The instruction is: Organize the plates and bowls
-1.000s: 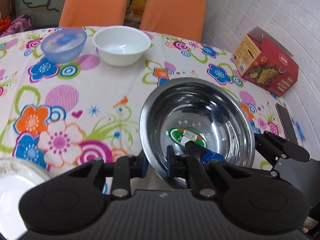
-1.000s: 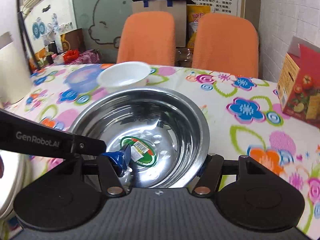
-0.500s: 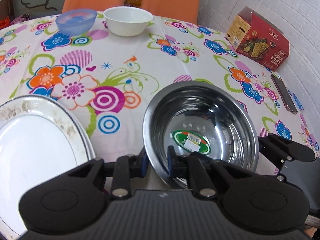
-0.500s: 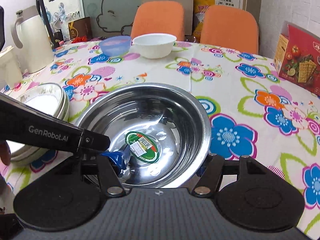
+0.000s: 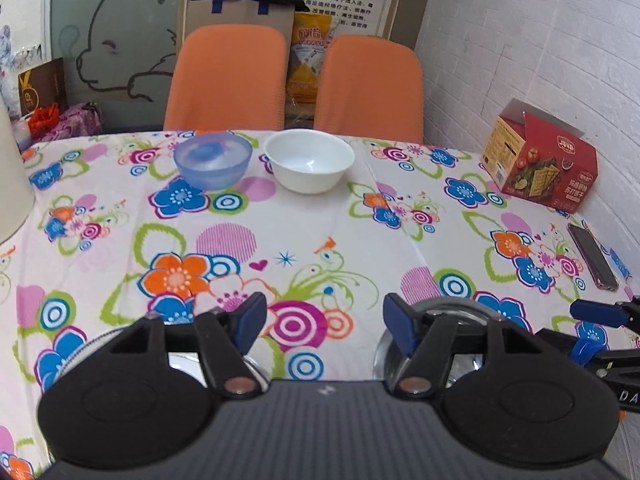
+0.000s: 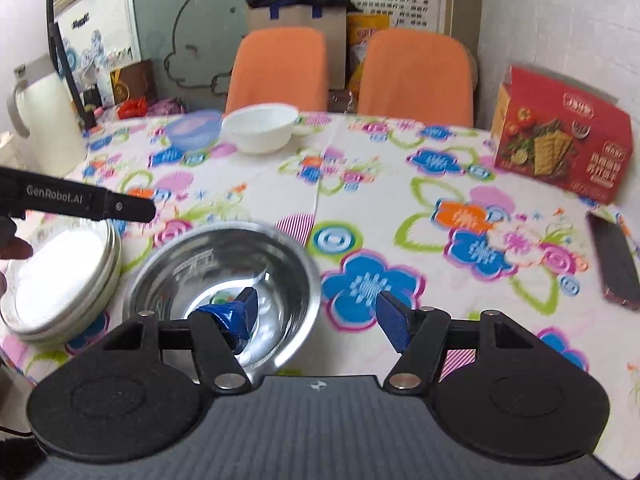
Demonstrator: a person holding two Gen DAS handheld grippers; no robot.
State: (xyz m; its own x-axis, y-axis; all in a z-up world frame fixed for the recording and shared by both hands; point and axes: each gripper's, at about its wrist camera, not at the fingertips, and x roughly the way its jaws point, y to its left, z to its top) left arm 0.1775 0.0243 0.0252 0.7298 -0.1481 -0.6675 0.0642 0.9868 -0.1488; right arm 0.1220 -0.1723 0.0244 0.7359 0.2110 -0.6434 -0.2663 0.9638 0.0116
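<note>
Both the left gripper (image 5: 324,322) and right gripper (image 6: 316,314), jaws just opening, stand wide and empty above the steel bowl (image 6: 224,280) on the table.

Two orange chairs (image 5: 296,84) (side by side) against white brick wall (image 5: 532,52).

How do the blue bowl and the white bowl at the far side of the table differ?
The blue bowl is see-through plastic-looking, so the tablecloth pattern shows through it; the white bowl is opaque and glossy. The white bowl looks a little wider than the blue bowl. The blue bowl stands to the left, the white bowl to its right. Both stand upright, side by side, and look empty.
</note>
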